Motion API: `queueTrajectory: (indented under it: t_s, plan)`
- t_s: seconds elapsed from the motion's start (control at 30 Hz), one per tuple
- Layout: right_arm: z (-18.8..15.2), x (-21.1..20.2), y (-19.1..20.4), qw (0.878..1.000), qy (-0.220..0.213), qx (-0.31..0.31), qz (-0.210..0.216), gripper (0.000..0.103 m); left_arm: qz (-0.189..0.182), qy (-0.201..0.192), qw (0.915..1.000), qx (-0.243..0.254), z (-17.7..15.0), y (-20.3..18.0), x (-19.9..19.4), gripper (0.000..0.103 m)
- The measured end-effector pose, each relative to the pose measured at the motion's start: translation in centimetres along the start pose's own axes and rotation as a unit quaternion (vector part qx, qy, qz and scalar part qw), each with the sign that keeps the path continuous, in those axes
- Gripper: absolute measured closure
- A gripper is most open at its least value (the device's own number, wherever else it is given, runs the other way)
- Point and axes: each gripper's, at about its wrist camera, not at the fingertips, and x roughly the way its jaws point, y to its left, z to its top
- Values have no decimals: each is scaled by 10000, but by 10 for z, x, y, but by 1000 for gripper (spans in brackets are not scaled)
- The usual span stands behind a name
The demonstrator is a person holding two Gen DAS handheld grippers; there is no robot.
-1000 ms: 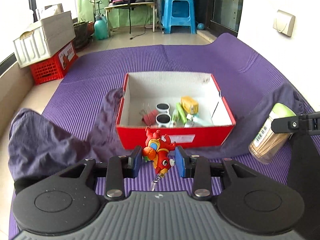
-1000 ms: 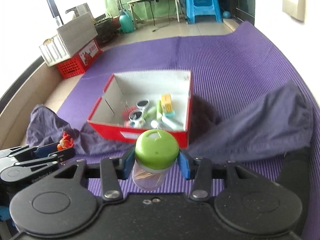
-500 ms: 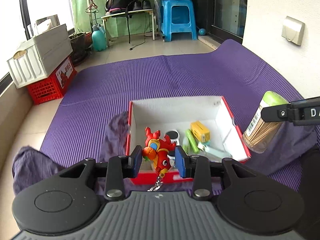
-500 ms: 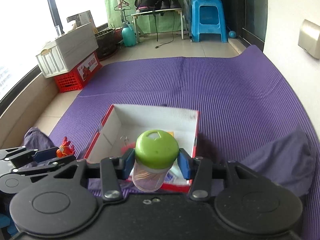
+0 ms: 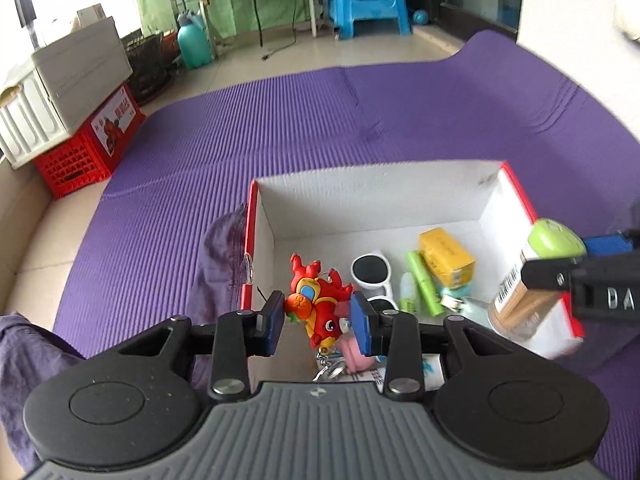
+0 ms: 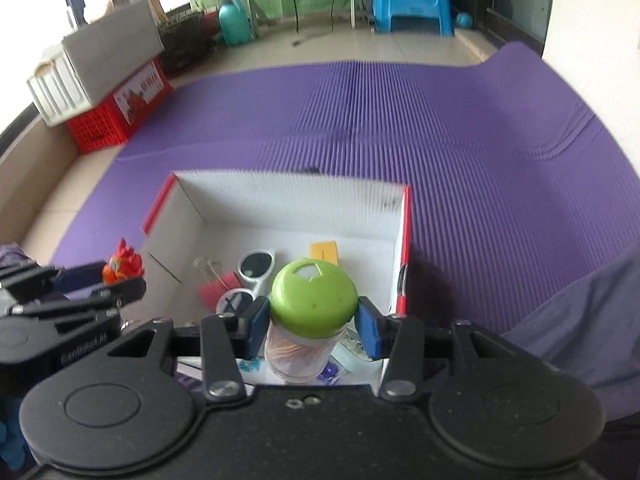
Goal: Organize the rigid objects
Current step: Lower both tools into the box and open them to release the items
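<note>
Two light, rigid items hang over the red box (image 5: 516, 184): left gripper (image 5: 318, 318) fingers pinch the rubbery dragon keychain (image 5: 316, 306) mid-body, right gripper (image 6: 312, 328) fingers clamp the smooth, slippery-looking toothpick jar (image 6: 304, 344) under its lid.

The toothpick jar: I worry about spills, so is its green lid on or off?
On. The green lid caps the toothpick jar held in the right gripper. Whether its small top flap is shut, cannot tell.

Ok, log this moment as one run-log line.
left gripper: shut on dragon keychain | right gripper: shut on toothpick jar | both over red box
</note>
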Motion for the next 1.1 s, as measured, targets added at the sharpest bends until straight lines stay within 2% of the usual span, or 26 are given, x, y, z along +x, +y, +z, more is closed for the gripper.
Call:
queueTrajectory:
  t_s: [0.33,0.7,0.83,0.97,1.07,1.1]
  plan:
    - [-5,52,4,9991,384,-175,-30,58,50,429,9991,-19,-2,-2,60,68]
    - [11,75,11,9989,444,-179,-16,58,9,789,9969,-33,-11,-7,95,68]
    - [15,80,14,9987,485,-113,-89,57,-8,1126,9936,-72,-17,-9,110,68]
    - [16,81,13,9986,509,-94,-92,56,-4,1168,9930,-183,-19,-6,115,68]
    - [16,78,11,9987,492,-113,-46,47,-23,1199,9926,-212,-18,-4,115,68]
    - [15,75,11,9989,451,-127,-70,40,-46,1213,9923,-248,-17,-4,114,67]
